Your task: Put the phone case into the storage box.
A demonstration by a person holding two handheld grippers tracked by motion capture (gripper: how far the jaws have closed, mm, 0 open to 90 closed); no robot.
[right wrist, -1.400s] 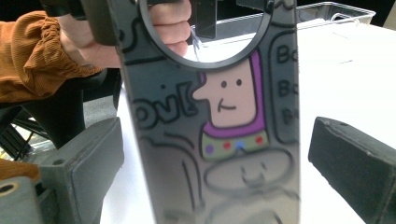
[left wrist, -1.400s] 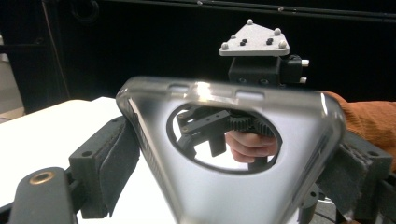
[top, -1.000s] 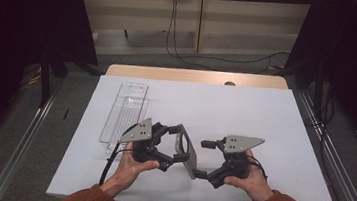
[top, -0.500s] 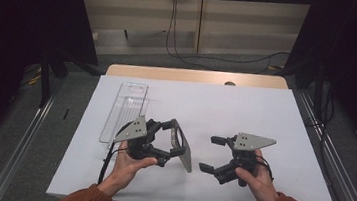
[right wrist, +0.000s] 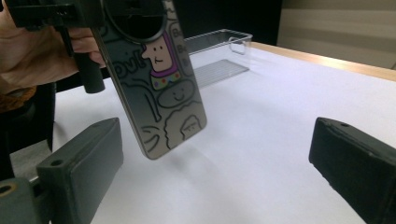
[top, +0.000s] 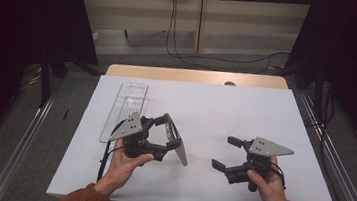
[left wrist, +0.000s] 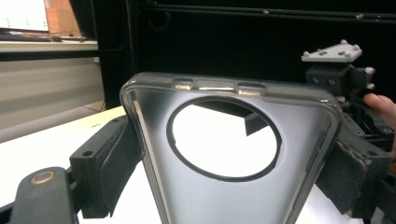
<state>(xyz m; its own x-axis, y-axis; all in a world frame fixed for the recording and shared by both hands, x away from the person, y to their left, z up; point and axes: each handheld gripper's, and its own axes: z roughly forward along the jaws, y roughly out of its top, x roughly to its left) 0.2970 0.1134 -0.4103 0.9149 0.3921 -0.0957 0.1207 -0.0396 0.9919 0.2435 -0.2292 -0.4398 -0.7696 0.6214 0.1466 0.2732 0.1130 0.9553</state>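
A translucent grey phone case [top: 178, 148] with a round camera hole hangs tilted above the white table [top: 235, 111], its lower end close to the surface. My left gripper [top: 167, 135] is shut on the case's upper end, and in the left gripper view both pads [left wrist: 116, 161] press its side edges [left wrist: 224, 191]. In the right gripper view the case's back [right wrist: 168, 93] shows cartoon drawings. My right gripper [top: 222, 152] stands open to the right of the case, a gap away from it, with nothing between its jaws [right wrist: 219, 163].
A long clear plastic tray [top: 126, 106] lies on the table at the left, behind the left hand; in the right gripper view the tray [right wrist: 219, 51] is beyond the case. A wooden table edge [top: 194, 76] runs along the back. Dark curtains flank both sides.
My right gripper has drawn away to the right from the phone case, leaving a wide gap. The left gripper has kept the case and stayed about where it was.
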